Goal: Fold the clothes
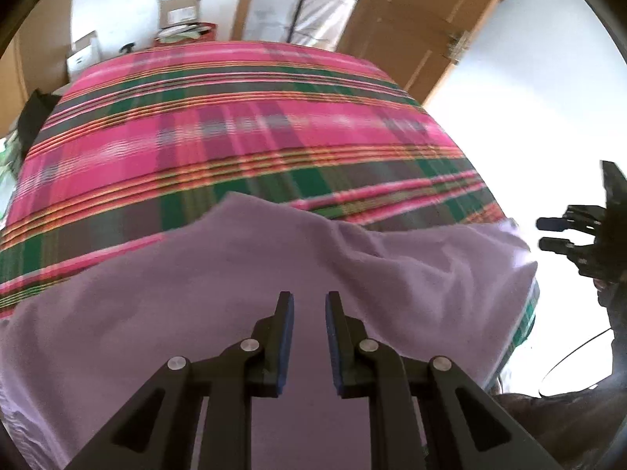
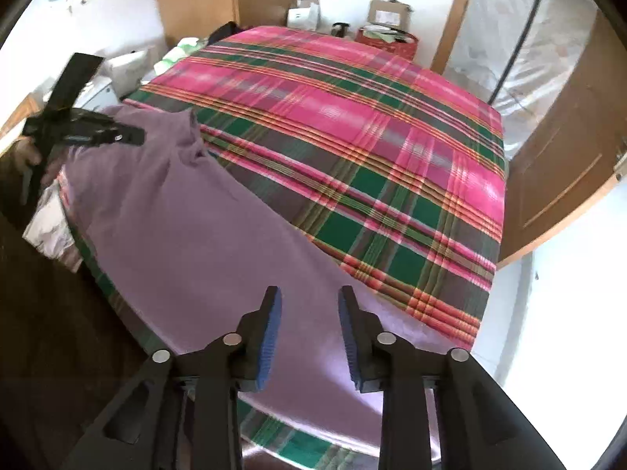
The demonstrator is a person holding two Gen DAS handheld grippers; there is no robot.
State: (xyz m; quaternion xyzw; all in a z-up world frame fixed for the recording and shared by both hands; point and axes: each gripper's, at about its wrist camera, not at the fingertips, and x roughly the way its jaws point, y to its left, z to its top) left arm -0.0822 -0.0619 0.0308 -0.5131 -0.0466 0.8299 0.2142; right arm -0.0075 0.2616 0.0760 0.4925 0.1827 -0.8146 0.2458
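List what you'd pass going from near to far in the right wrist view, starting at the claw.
Right claw → purple garment → plaid bedspread → red box and cardboard boxes by the far wall.

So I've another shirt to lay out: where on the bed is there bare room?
The plaid bedspread is bare from the purple garment to the far edge by the boxes. The near edge is crowded: the garment and both grippers, left and right.
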